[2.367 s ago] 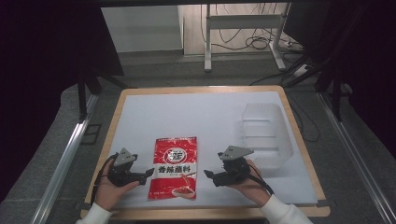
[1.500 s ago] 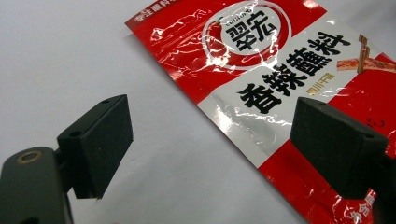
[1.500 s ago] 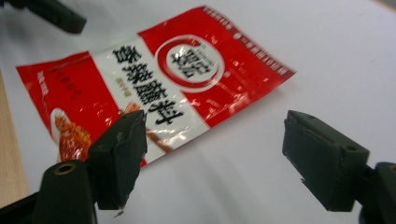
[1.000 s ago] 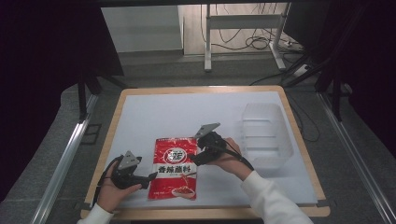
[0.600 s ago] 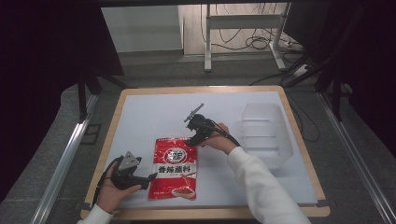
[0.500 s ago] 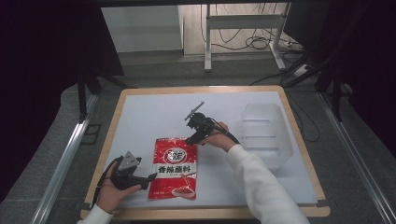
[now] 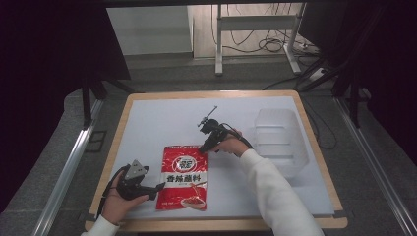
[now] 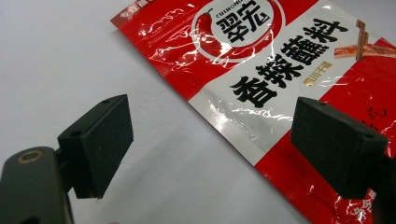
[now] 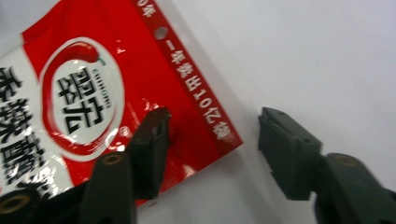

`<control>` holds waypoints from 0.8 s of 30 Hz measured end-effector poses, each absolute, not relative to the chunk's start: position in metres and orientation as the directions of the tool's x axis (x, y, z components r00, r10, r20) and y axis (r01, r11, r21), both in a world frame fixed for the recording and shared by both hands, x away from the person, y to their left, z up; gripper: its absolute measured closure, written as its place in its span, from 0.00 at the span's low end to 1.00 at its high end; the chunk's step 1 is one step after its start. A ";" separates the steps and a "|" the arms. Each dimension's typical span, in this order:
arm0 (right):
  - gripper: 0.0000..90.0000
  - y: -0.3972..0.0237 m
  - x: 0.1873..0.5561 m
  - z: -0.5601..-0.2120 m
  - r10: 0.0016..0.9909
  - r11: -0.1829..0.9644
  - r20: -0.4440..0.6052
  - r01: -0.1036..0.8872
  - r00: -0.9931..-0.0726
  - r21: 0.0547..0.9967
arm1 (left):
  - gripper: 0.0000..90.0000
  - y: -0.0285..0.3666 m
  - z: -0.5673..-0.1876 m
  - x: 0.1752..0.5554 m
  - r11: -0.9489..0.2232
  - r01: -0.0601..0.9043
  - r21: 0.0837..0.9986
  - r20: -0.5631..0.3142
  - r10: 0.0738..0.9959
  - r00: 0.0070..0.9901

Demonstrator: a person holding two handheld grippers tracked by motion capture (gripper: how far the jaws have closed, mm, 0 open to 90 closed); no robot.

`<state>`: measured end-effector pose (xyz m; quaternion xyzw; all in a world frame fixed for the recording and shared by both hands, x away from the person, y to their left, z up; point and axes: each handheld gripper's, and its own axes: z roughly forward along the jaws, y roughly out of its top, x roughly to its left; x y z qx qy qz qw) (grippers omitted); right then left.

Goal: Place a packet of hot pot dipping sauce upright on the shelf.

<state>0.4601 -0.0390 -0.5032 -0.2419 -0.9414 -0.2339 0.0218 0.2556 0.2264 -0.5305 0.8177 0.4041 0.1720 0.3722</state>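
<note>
Left tongs (image 7: pixel 158 187) low and level, jaws wide apart, right tongs (image 7: pixel 203 148) tilted down, jaws just closing partway

Wood-rimmed table (image 7: pixel 129 110) with a white top, seen from above. Grey speckled carpet floor (image 7: pixel 373 162) all round. Metal rail (image 7: pixel 66 169) along the left of the table, dark stand legs (image 7: pixel 91 101) beside it. Beyond the far edge, a pale wall panel (image 7: pixel 147 27), a white metal frame (image 7: pixel 255 34) on a wooden floor strip, black cables (image 7: pixel 268 45) looped under it. Deep shadow at both upper corners.

Overhead view; two close pouch (image 7: pixel 184 177) views
</note>
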 end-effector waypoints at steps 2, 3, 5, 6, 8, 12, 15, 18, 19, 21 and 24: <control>0.59 -0.039 0.458 -0.502 0.427 0.784 0.160 0.453 -0.890 0.426 | 0.14 0.227 -0.531 0.256 -0.397 0.533 0.747 -0.019 0.789 0.614; 0.61 -0.038 0.457 -0.502 0.422 0.788 0.163 0.449 -0.892 0.421 | 0.14 0.227 -0.531 0.256 -0.397 0.533 0.747 -0.019 0.788 0.615; 0.65 -0.037 0.456 -0.502 0.411 0.799 0.150 0.434 -0.899 0.417 | 0.14 0.227 -0.531 0.256 -0.399 0.532 0.747 -0.018 0.788 0.615; 0.73 -0.035 0.453 -0.501 0.399 0.808 0.141 0.420 -0.906 0.414 | 0.14 0.227 -0.531 0.256 -0.399 0.532 0.747 -0.018 0.788 0.616; 0.80 -0.034 0.450 -0.499 0.397 0.809 0.117 0.407 -0.911 0.424 | 0.14 0.226 -0.531 0.256 -0.402 0.532 0.745 -0.015 0.787 0.616; 0.93 -0.032 0.446 -0.496 0.383 0.821 0.078 0.377 -0.921 0.428 | 0.14 0.226 -0.531 0.256 -0.405 0.532 0.743 -0.014 0.786 0.618; 0.99 -0.033 0.443 -0.495 0.377 0.822 0.050 0.359 -0.925 0.442 | 0.14 0.226 -0.532 0.256 -0.404 0.534 0.743 -0.015 0.787 0.616; 0.99 -0.036 0.436 -0.491 0.380 0.812 0.042 0.354 -0.924 0.464 | 0.14 0.226 -0.532 0.257 -0.393 0.535 0.748 -0.023 0.791 0.612; 0.99 -0.038 0.434 -0.489 0.372 0.811 0.029 0.340 -0.928 0.477 | 0.14 0.227 -0.532 0.258 -0.397 0.535 0.746 -0.016 0.792 0.611; 0.99 -0.039 0.431 -0.487 0.368 0.808 0.025 0.332 -0.930 0.487 | 0.14 0.228 -0.532 0.260 -0.409 0.532 0.741 -0.005 0.789 0.614; 0.99 -0.045 0.422 -0.481 0.358 0.796 0.012 0.312 -0.933 0.519 | 0.15 0.227 -0.531 0.269 -0.406 0.530 0.744 0.003 0.795 0.606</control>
